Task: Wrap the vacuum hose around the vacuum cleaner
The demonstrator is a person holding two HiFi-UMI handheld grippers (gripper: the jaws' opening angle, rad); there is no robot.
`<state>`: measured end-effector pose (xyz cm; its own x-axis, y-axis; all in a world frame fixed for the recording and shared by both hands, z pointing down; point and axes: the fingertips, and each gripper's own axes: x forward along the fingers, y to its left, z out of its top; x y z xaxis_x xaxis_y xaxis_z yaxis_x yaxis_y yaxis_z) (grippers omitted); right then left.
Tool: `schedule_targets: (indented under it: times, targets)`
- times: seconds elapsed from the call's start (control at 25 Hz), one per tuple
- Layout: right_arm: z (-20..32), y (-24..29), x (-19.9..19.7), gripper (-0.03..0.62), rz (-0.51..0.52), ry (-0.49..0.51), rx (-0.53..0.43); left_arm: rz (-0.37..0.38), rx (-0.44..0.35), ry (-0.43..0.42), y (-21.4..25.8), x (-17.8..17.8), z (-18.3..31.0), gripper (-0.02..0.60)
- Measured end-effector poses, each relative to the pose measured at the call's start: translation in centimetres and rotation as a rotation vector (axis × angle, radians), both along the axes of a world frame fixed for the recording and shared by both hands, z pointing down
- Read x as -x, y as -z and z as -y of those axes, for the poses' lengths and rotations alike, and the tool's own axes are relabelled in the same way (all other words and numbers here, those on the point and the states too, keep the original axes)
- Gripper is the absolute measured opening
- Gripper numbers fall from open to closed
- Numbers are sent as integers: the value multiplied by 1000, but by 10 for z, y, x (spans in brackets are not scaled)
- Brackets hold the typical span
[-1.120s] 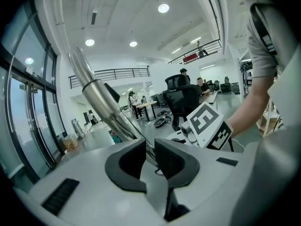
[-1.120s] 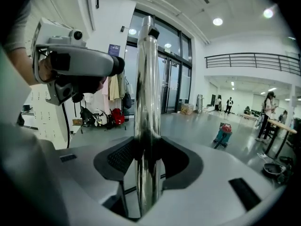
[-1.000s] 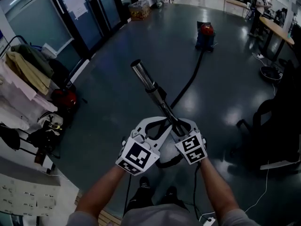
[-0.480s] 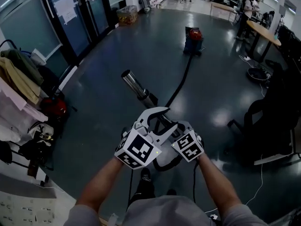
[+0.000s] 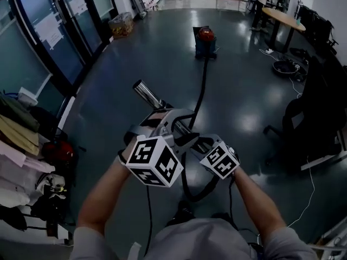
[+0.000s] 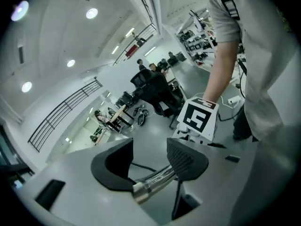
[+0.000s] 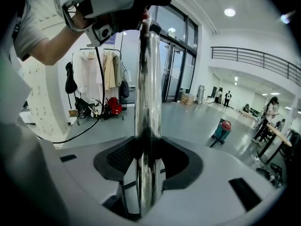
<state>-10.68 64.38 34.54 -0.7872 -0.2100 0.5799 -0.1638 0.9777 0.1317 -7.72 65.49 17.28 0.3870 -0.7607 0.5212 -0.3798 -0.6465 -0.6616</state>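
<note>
Now | metal wand (image 5: 146,95) | long axis slants forward-left, open end away

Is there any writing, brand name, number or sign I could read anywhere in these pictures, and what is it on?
No text can be read anywhere.
Paper sheets on the glass doors: print too small and blurred.
Vacuum cleaner: too far off, no label legible.
Marker cubes: black-and-white square patterns only, no letters.
</note>
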Motion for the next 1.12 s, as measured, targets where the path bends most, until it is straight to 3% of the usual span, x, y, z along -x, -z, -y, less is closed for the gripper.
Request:
schedule_targets:
  times: [0.16,0.36,0.56,0.76,1.12]
  targets:
    - [26,-1,6,173,-28,-19,35,116,80,-29,-18,19,34,234]
    - [69,2,-6,173,-45,-3,24,228,157,26,-45,38,83,242]
    - [114,3,-16,173,-44,62,19,291,279,144,-73,58,131,242]
    - [157,2,-30,173,-60,171,35,297,396,267,-96,62,169,242]
    - [198,-7,-36,173,-151,286,48,433,522,350,-131,68,200,242]
